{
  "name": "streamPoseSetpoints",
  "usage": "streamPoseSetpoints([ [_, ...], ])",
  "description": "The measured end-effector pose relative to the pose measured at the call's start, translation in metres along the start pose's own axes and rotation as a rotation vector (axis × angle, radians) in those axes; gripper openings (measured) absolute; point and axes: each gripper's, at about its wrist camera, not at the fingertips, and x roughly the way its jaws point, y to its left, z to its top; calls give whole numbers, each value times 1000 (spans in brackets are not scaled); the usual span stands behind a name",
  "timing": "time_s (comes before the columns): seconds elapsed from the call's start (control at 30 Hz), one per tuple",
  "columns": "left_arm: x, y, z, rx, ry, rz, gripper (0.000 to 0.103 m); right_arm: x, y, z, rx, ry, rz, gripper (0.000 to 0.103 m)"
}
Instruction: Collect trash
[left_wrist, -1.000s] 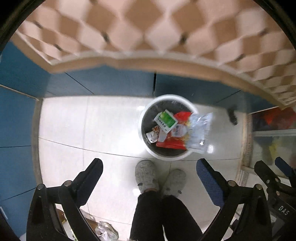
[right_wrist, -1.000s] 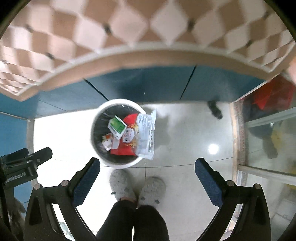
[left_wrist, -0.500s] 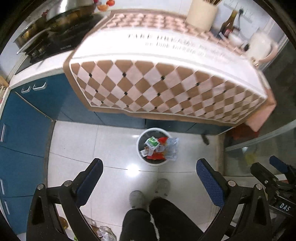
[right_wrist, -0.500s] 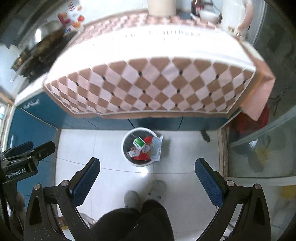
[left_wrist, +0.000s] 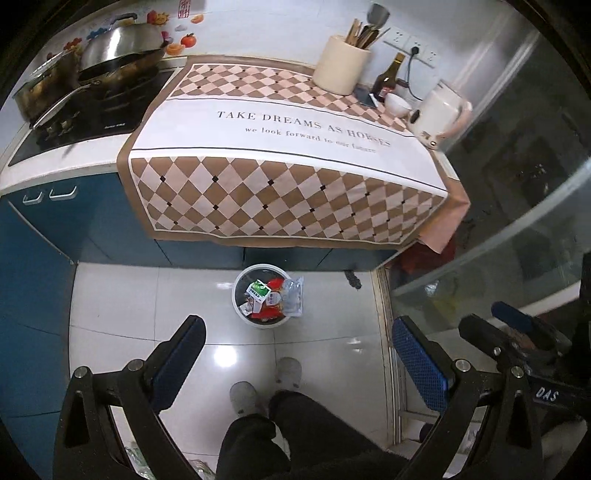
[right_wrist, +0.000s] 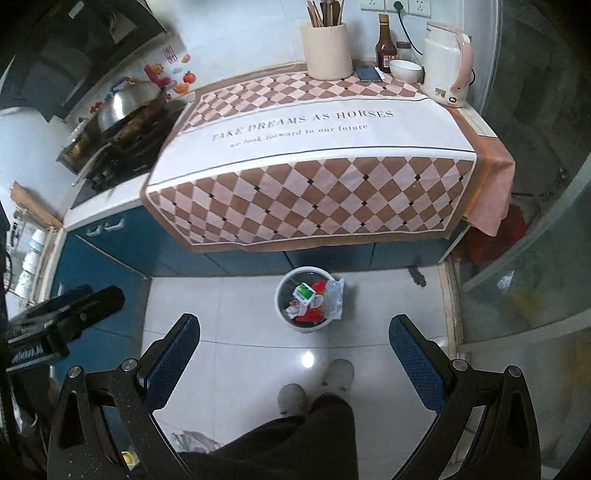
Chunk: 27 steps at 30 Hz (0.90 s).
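Observation:
A white round trash bin (left_wrist: 242, 314) stands on the floor in front of the blue cabinets; it also shows in the right wrist view (right_wrist: 284, 317). It holds a green and white carton (left_wrist: 258, 290), red wrappers (left_wrist: 271, 310) and a clear plastic bag (left_wrist: 294, 299) draped over its rim. My left gripper (left_wrist: 297, 350) is open and empty, high above the floor. My right gripper (right_wrist: 293, 350) is open and empty too, at a similar height.
A counter with a checkered cloth (left_wrist: 280, 192) is beyond the bin, with a utensil pot (left_wrist: 341, 68), bottle (left_wrist: 386, 79), bowl (left_wrist: 398, 104) and kettle (left_wrist: 437, 114). A stove with a wok (left_wrist: 118, 48) is left. A glass door (left_wrist: 517, 236) is right. The person's feet (left_wrist: 266, 384) stand near the bin.
Both grippers have risen far up from just above the bin, so the counter top has come into view. They stay open and empty.

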Motion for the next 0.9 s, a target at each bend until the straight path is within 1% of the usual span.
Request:
streamPoseSetpoints([
  [0.07,-9,0,-4,-5,-2,-5,103,-8,4,-5,-10,-7,4,103],
  [0.13,-17,0,-8,-15,-13,-20,103,-15,8,-9,-10,4,37,103],
  [0.2,-22,-1,-10,-8,-22,-10,103,-22,13,-12,-19,6,64,103],
  [0.27,-26,-2,-11,-16,-32,-19,103,-28,16,-13,-26,5,86,103],
  [0.37,-30,-3,-10,-34,-38,-14,103,-33,17,-10,-36,-3,113,103],
  [0.5,-34,-4,-10,-28,-50,-9,103,-36,13,-4,-48,6,142,103],
  [0.9,-29,-5,-8,-46,-35,-19,103,-30,8,2,-61,23,172,103],
])
